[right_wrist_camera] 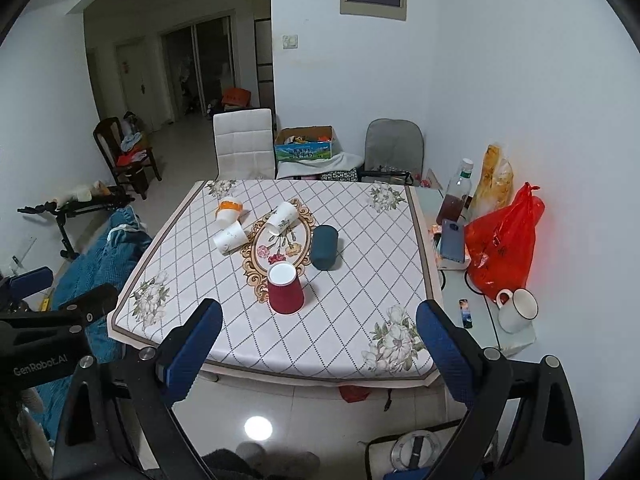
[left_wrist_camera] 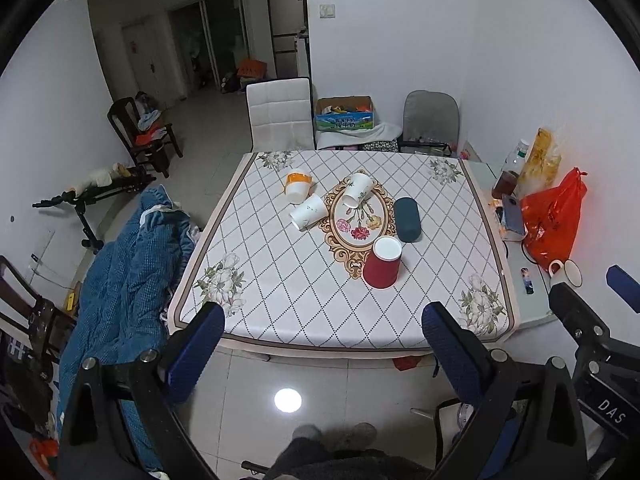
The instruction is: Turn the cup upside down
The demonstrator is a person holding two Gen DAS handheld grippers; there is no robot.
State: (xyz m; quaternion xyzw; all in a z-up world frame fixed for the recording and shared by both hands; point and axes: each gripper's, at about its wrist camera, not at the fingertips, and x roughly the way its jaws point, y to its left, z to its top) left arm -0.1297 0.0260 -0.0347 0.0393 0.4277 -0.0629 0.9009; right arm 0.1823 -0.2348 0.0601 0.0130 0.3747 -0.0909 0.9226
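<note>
Nearest, left gripper (left_wrist_camera: 322,340): black frame with blue padded fingers, spread wide apart, holding nothing, raised in front of the near table edge.
Right gripper (right_wrist_camera: 318,338): same build, fingers also wide apart and empty, beside the left one.
Table: square table with a white diamond-pattern cloth (left_wrist_camera: 280,272) and a gold oval flower motif in the middle.
Red cup: red paper cup (left_wrist_camera: 382,263) standing mouth down, white base up, on the near end of the oval motif.
Dark cup: dark teal cylinder-shaped cup (left_wrist_camera: 407,219) lying on its side, just behind and right of the red one; I cannot tell which way its mouth faces.
White cups: white paper cup with a plant print (left_wrist_camera: 308,211) lying on its side left of the oval; a second white printed paper cup (left_wrist_camera: 357,189) tipped over at the far end of the oval.
Farthest cup: orange-and-white paper cup (left_wrist_camera: 297,187), tilted, near the first white cup.
Side shelf: white mug (right_wrist_camera: 517,310) and red plastic bag (right_wrist_camera: 502,248), right of the table.
</note>
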